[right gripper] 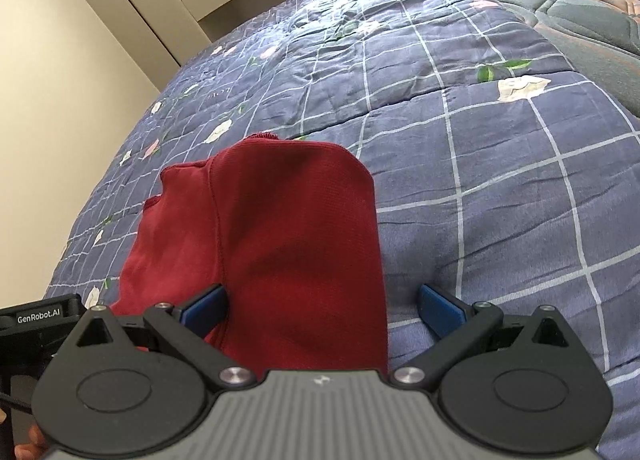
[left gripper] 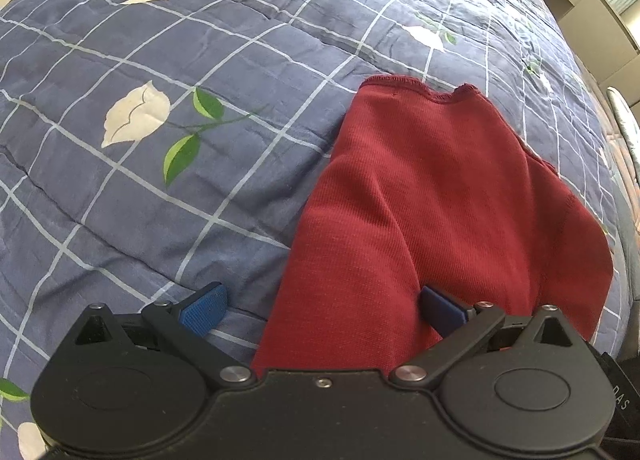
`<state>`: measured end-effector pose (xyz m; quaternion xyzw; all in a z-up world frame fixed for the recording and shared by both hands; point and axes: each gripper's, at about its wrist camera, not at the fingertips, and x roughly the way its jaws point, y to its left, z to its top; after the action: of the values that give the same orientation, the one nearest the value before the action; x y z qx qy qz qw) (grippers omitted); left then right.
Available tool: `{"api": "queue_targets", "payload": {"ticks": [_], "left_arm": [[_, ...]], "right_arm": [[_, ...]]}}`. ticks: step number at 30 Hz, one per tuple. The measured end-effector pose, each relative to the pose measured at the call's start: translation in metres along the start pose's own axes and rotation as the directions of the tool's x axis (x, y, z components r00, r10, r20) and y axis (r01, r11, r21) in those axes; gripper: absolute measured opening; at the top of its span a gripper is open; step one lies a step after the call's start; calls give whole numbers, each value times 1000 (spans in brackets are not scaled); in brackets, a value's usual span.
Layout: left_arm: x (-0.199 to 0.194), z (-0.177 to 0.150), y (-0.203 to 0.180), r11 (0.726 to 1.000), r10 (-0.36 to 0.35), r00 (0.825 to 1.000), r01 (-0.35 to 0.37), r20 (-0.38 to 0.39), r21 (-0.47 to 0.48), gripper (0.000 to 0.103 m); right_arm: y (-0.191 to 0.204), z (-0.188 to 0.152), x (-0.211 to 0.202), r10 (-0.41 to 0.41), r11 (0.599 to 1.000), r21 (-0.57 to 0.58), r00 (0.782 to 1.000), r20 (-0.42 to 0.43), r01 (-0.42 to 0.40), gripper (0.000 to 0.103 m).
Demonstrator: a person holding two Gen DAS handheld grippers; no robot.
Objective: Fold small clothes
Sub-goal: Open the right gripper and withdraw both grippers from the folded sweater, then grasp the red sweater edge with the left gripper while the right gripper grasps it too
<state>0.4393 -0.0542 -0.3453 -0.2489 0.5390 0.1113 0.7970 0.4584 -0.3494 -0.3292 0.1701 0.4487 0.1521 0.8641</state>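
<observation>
A small dark red knit garment point(left gripper: 432, 199) lies partly folded on the blue checked quilt point(left gripper: 160, 59). It also shows in the right wrist view point(right gripper: 280, 244). My left gripper point(left gripper: 322, 310) is open, its blue pads spread wide, with the garment's near left edge lying between them. My right gripper point(right gripper: 322, 310) is open too, with the garment's near right part between its pads. The near hem is hidden under both gripper bodies. Neither gripper pinches the cloth.
The quilt point(right gripper: 500, 187) has white grid lines and flower prints and covers the bed. A beige wall and cabinet point(right gripper: 80, 59) stand beyond the bed. A darker quilted mattress point(right gripper: 580, 11) shows at the far right. The left gripper's body point(right gripper: 36, 320) sits at the left edge.
</observation>
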Motion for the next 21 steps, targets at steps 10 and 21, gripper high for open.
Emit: {"api": "queue_targets", "payload": {"ticks": [10, 21], "left_arm": [[-2, 10, -9, 997, 27, 999, -25, -32, 66, 102], [-1, 17, -5, 983, -100, 989, 115, -106, 142, 102]], "right_arm": [[7, 11, 5, -45, 999, 6, 996, -72, 46, 103], [27, 18, 7, -139, 986, 69, 977, -162, 152, 103]]}}
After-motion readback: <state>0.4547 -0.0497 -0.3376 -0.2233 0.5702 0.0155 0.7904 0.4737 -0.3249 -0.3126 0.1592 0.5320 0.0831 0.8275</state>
